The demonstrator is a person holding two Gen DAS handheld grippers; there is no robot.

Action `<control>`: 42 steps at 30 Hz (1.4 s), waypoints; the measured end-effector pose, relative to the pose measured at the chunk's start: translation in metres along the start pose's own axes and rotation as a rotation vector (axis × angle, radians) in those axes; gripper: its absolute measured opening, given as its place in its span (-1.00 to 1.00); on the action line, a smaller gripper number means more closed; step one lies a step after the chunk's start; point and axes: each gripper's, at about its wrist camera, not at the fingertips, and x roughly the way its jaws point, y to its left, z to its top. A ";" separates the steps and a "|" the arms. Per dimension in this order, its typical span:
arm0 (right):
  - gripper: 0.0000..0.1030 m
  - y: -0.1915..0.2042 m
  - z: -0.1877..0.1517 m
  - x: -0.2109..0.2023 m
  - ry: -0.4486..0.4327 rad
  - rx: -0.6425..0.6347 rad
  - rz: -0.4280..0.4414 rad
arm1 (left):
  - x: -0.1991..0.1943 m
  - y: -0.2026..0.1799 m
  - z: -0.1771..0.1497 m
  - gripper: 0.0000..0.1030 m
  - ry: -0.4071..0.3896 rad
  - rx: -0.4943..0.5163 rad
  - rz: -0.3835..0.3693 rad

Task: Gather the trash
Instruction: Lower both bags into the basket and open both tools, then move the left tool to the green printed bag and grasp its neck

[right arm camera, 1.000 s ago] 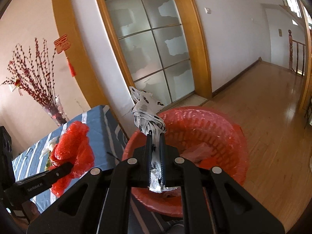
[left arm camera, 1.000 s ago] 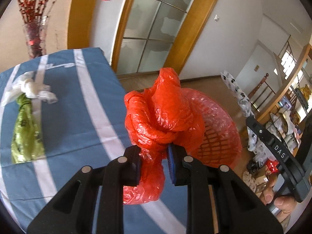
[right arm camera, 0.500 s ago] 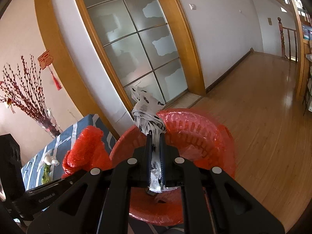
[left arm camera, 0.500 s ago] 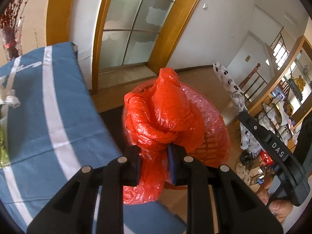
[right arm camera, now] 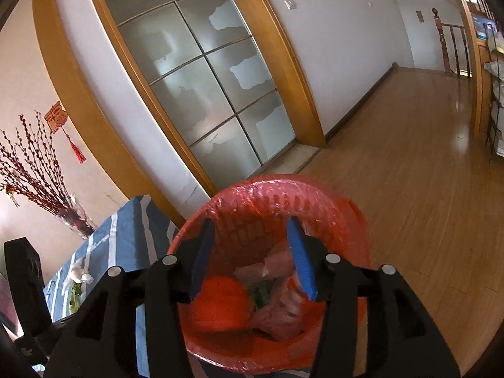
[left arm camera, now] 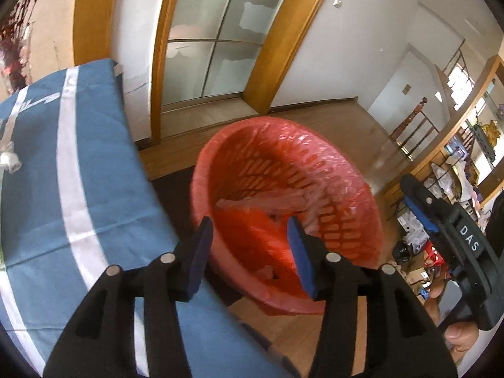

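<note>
Where both held bags a second ago, left gripper (left arm camera: 249, 236) and right gripper (right arm camera: 250, 236) opening, empty; red bag (right arm camera: 220, 302) and patterned bag now inside basket (left arm camera: 362, 208) beside tabletop (left arm camera: 94, 189) edge.

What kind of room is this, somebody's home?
Most likely a home's living or dining area: a wooden floor, a frosted glass door in a wood frame, and a table with a blue striped cloth beside a red-lined trash basket.
</note>
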 end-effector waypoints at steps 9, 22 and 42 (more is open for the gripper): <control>0.49 0.004 -0.004 -0.006 -0.023 -0.012 -0.037 | -0.015 0.027 -0.010 0.15 -0.025 -0.020 0.099; 0.52 0.021 -0.011 -0.008 -0.006 -0.056 -0.027 | -0.040 0.070 -0.023 0.21 -0.043 -0.072 0.170; 0.52 0.045 -0.025 -0.001 0.040 -0.129 -0.009 | -0.105 0.187 -0.020 0.21 -0.150 -0.212 0.503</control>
